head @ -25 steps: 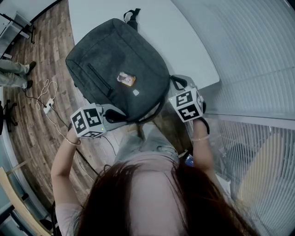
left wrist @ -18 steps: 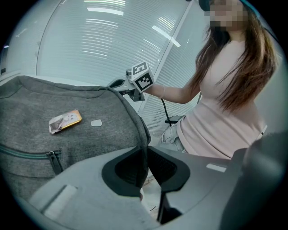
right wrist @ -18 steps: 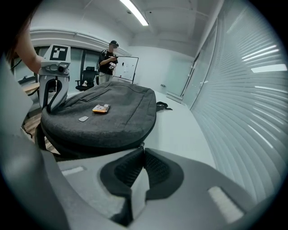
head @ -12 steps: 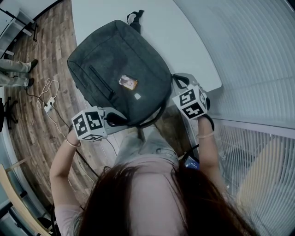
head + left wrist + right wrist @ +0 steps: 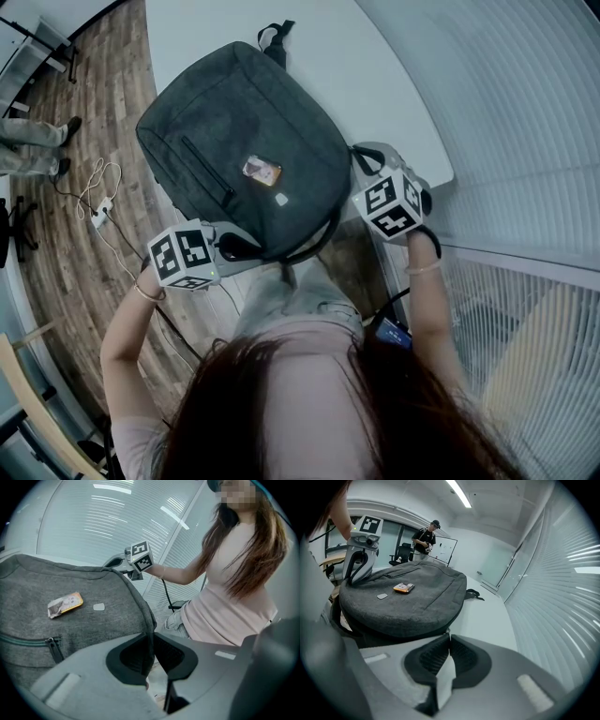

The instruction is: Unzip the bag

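One grey bag (image 5: 244, 141) is lying on one white tabletop (image 5: 384, 84). Two small things are showing on its front: one orange packet (image 5: 262, 170) and one pale patch (image 5: 281, 199). Two pulls are showing: the pocket zipper pull (image 5: 54, 648) and the main zipper pull (image 5: 448, 632). Two grippers are showing, the left gripper (image 5: 151, 639) and the right gripper (image 5: 449, 641), each carrying one marker cube. One bystander (image 5: 425, 538) is standing behind, and one cable (image 5: 94, 192) is trailing across the floor (image 5: 103, 103).

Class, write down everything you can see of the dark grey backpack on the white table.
The dark grey fabric backpack lies flat, front up, on the white table. Its front pocket zip is closed; a small orange label and a black top handle show. The left gripper pinches its near edge; the right gripper, jaws together, meets its side zip.
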`<state>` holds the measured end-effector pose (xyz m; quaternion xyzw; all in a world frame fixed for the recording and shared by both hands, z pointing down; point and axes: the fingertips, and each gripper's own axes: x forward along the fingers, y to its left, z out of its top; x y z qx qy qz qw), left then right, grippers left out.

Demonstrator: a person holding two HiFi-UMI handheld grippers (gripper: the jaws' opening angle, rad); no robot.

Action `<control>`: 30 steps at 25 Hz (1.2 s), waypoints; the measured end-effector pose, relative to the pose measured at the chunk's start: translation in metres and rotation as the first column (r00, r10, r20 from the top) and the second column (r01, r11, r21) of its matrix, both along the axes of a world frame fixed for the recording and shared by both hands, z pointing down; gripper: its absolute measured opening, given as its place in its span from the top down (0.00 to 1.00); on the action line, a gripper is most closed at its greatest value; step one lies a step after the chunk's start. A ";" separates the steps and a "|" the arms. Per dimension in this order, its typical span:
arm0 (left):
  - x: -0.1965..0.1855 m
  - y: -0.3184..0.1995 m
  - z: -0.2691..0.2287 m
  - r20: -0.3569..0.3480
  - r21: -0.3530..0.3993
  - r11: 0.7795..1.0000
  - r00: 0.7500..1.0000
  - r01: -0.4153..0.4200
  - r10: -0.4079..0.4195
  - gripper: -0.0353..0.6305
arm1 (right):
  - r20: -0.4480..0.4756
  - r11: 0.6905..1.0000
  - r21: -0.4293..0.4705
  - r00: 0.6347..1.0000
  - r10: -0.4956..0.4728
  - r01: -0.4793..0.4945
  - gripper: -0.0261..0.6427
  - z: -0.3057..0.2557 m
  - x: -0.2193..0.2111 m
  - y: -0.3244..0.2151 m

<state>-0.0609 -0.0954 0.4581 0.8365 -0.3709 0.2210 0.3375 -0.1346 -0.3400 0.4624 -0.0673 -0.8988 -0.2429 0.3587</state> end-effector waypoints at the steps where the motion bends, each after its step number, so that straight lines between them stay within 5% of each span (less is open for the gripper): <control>1: 0.000 0.000 0.001 -0.001 -0.002 1.000 1.000 -0.001 0.001 0.86 | -0.001 1.000 -0.003 1.000 -0.008 0.008 0.94 0.001 -0.001 0.000; 12: 0.000 0.000 0.002 -0.020 -0.025 1.000 1.000 -0.014 0.014 0.86 | -0.111 0.977 -0.104 0.974 -0.197 0.186 0.94 0.003 -0.016 -0.002; 30: -0.001 -0.002 0.003 -0.029 -0.034 0.999 0.999 -0.019 0.018 0.86 | -0.193 0.955 -0.092 0.936 -0.295 0.282 0.94 0.007 -0.059 -0.012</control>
